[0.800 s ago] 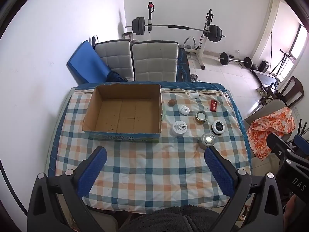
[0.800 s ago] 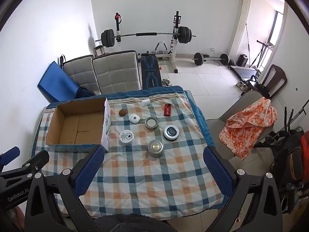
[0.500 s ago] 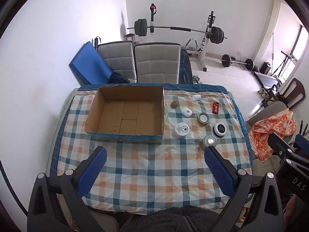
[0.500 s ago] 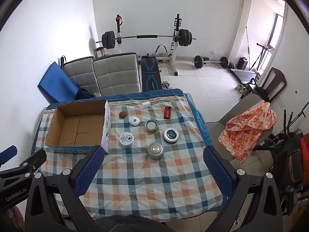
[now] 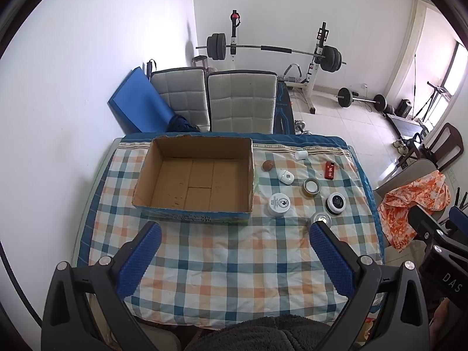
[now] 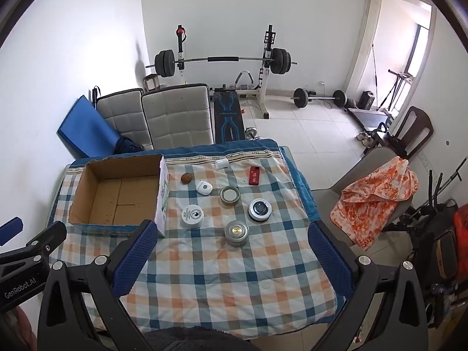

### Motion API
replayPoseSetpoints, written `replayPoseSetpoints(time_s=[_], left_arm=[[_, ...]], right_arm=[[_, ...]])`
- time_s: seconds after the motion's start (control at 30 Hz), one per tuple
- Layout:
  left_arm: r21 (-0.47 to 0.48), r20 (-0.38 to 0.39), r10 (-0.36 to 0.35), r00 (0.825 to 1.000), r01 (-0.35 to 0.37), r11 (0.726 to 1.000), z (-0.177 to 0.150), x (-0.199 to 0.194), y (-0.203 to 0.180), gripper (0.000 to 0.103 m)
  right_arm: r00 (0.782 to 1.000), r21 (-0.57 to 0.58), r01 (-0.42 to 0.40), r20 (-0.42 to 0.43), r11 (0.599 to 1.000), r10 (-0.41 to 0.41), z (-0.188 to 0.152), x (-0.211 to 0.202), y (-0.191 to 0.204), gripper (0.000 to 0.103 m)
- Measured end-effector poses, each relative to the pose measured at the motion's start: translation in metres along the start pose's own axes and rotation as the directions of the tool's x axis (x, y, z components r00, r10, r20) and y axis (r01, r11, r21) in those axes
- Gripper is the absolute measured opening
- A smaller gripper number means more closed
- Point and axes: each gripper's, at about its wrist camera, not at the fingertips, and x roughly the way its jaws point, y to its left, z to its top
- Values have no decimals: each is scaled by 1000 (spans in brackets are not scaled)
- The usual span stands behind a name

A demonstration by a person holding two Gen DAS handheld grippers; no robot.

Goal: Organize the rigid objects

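Across the table (image 5: 359, 158) we see a checked cloth (image 5: 228, 266) in blue, orange and white, with two grey padded chairs (image 5: 242, 99) pushed up at its far side, a blue mat (image 5: 137, 108) leaning on the white wall, and a barbell rack (image 6: 225, 58) on the tiled floor beyond. An orange patterned cloth (image 6: 377, 196) hangs over a chair to the right.

We hold the left gripper (image 5: 234, 239) above the near part of the cloth, its blue pads spread wide and gripping nothing. The open cardboard box (image 5: 196, 175) sits just ahead of it, towards its left finger, with only bare cardboard showing inside. Our right gripper (image 6: 231, 234) is likewise spread wide with nothing between its pads.

Right of the box lie the small items, apart from one another: a silver tin (image 6: 237, 232) nearest us, a white round jar (image 6: 192, 216), a black-lidded jar (image 6: 259, 210), a metal ring lid (image 6: 230, 194), a white oval case (image 6: 204, 187), a brown ball (image 6: 186, 178), a red rectangular piece (image 6: 253, 175) and a small white cylinder (image 6: 221, 163) farthest off. The silver tin lies ahead of the right gripper, between its fingers in that view.
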Motion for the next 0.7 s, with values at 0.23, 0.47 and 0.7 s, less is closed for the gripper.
replayPoseSetpoints(time_s=[0.23, 0.47, 0.7], left_arm=[[6, 32, 2, 999, -2, 1000, 4, -4, 1, 103], [5, 37, 1, 999, -1, 1000, 6, -4, 2, 103], [2, 39, -2, 999, 2, 1000, 8, -4, 4, 103]], right_arm=[[1000, 4, 5, 13, 1000, -5, 4, -4, 2, 103], [1000, 1, 8, 24, 1000, -8, 10, -5, 7, 103], [1000, 1, 8, 24, 1000, -8, 12, -5, 6, 103]])
